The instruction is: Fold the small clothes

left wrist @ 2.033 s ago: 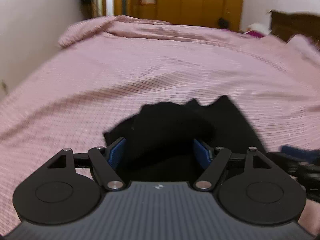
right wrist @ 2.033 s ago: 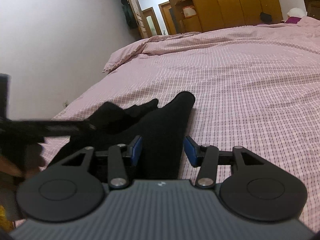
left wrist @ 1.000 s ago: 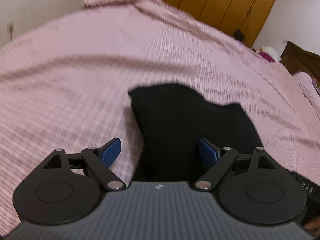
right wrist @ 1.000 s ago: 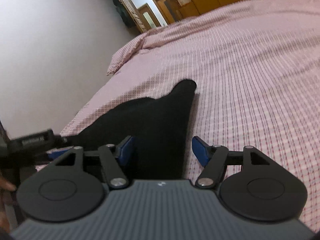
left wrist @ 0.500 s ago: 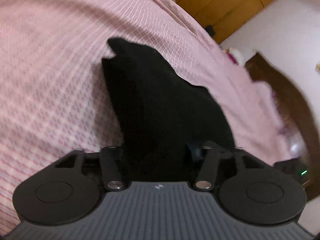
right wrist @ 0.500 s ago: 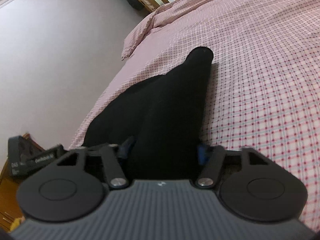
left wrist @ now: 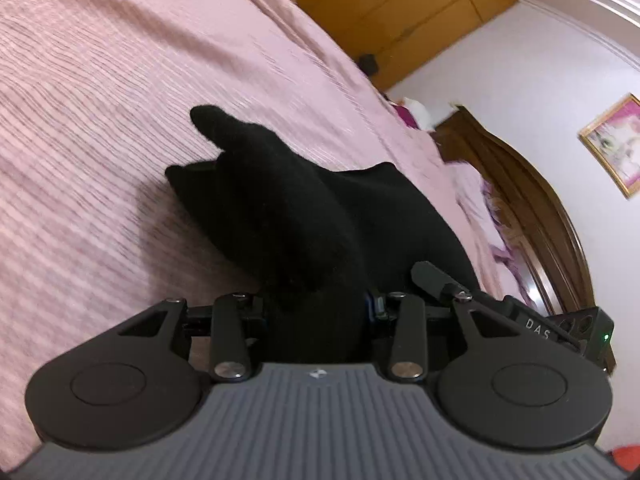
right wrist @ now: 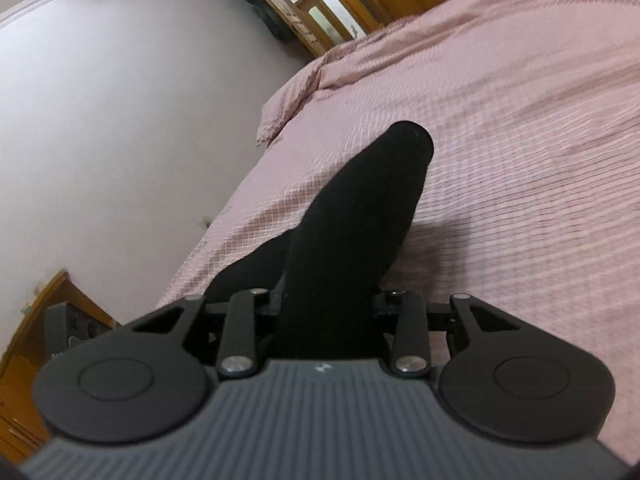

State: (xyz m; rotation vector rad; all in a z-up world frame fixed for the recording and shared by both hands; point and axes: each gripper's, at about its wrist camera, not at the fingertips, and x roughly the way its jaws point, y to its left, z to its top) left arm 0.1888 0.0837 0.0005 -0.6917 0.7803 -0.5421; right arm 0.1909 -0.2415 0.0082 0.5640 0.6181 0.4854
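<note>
A small black garment [left wrist: 304,216] lies on the pink bedspread [left wrist: 100,128], its near edge lifted off the bed. My left gripper [left wrist: 318,306] is shut on its near left part; the cloth bunches between the fingers and hides the pads. My right gripper [right wrist: 328,304] is shut on the near right part of the same garment [right wrist: 360,216], which stretches away to a rounded far end. The right gripper's body [left wrist: 560,324] shows at the right of the left wrist view.
The pink checked bedspread [right wrist: 520,140] spreads far ahead and to both sides. A white wall [right wrist: 100,120] and a wooden nightstand [right wrist: 28,320] stand at the left. A wooden headboard [left wrist: 540,208], pillows and a wardrobe [left wrist: 380,4] lie beyond.
Both grippers went from open around the garment's near edge to shut on it. They have tilted and lifted the near edge; the cloth now rises and bunches at the fingers.
</note>
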